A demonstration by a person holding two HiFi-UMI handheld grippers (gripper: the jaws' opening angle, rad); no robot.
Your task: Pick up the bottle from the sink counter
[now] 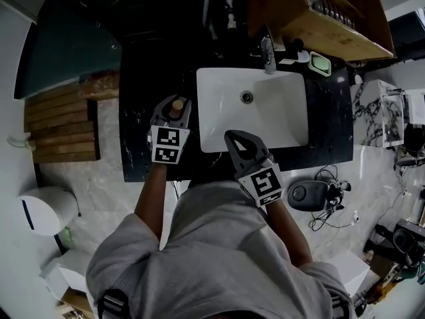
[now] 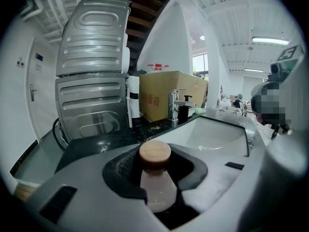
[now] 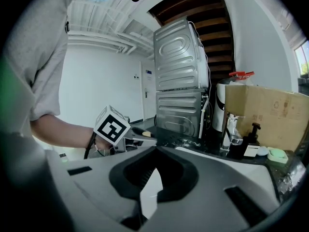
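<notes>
A small pale bottle (image 2: 158, 190) with a round wooden cap (image 2: 155, 152) stands between the jaws of my left gripper (image 2: 157, 173); the dark pads press on its neck from both sides. From the head view the cap (image 1: 176, 105) shows between the fingertips of that left gripper (image 1: 174, 102), over the black marble counter (image 1: 136, 138) left of the white sink (image 1: 279, 121). My right gripper (image 1: 234, 138) hovers over the sink's front rim; its jaws meet at the tips with nothing between them, as the right gripper view (image 3: 154, 170) also shows.
A faucet (image 1: 267, 55), a dark pump dispenser (image 2: 184, 111) and a green soap dish (image 1: 320, 64) stand behind the sink. A cardboard box (image 1: 319, 12) sits at the back right. Stacked steel appliances (image 2: 91, 81) rise beyond the counter's left end.
</notes>
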